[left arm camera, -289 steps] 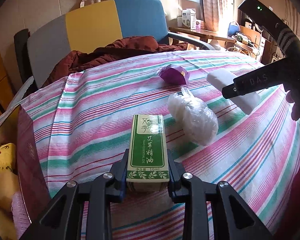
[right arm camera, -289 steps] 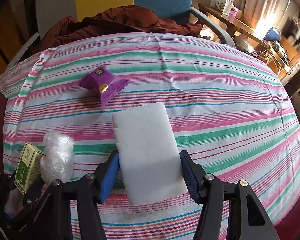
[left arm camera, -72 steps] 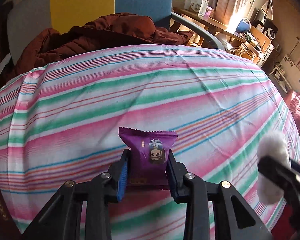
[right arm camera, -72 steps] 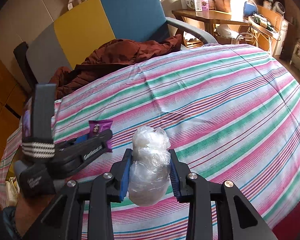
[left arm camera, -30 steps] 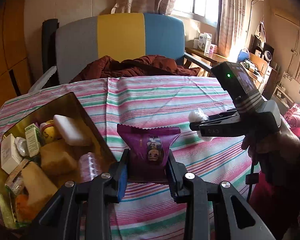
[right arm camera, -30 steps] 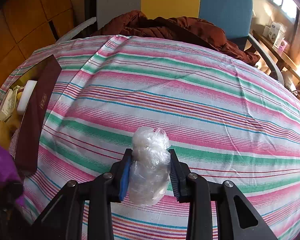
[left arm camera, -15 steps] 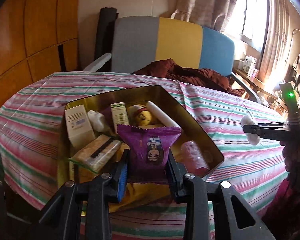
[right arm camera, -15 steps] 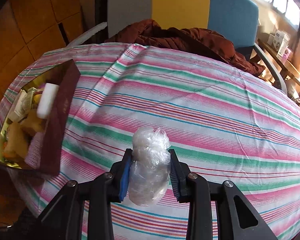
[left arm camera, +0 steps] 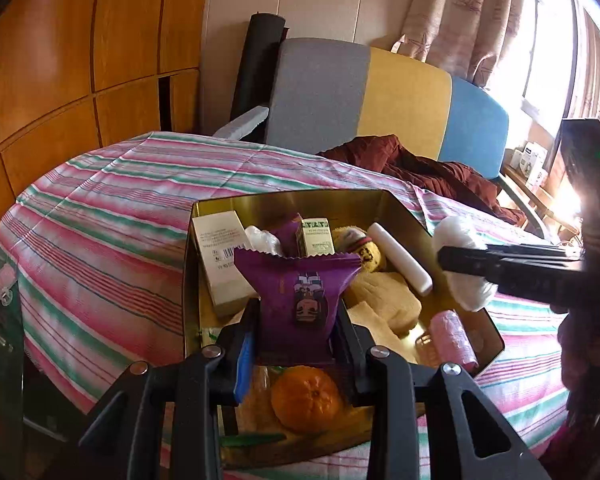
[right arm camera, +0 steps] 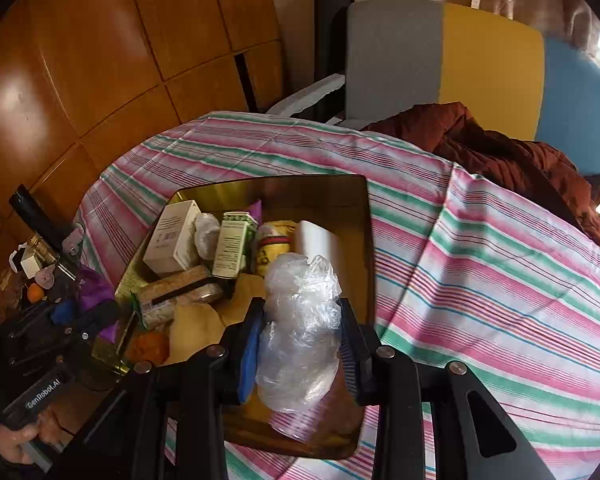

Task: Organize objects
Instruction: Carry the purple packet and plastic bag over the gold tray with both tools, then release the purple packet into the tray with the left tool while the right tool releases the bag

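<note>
Purple packet point(left arm camera: 300, 300) between left gripper point(left arm camera: 296, 328) pads, over tin point(left arm camera: 396, 200)

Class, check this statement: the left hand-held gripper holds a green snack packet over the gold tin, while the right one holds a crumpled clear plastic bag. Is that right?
Not quite. The snack packet in the left hand-held gripper is purple, not green, as the left wrist view shows. The rest stands: it is over the gold tin, and the right hand-held gripper holds the crumpled clear plastic bag.
</note>
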A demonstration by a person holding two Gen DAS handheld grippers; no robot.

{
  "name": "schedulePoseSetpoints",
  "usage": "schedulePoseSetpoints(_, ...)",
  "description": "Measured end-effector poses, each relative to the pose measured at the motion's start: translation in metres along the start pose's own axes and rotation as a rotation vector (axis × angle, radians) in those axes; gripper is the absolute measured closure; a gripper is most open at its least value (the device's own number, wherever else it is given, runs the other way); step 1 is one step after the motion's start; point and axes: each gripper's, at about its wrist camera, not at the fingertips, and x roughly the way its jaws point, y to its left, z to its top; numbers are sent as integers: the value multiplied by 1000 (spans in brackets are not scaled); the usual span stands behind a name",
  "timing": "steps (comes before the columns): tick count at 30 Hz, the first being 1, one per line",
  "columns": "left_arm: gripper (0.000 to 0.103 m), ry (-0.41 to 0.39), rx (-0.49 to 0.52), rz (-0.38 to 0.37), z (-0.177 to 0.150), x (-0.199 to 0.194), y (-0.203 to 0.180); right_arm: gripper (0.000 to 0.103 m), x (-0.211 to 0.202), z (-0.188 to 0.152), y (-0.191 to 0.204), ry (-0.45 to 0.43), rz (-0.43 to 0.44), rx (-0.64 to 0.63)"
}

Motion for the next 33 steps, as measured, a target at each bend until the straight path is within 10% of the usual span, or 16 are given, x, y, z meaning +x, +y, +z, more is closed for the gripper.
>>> schedulePoseSetpoints(33, 70, 71, 36, 18, 20, 54, -15, 66, 65, 24, 3, 58, -27, 73)
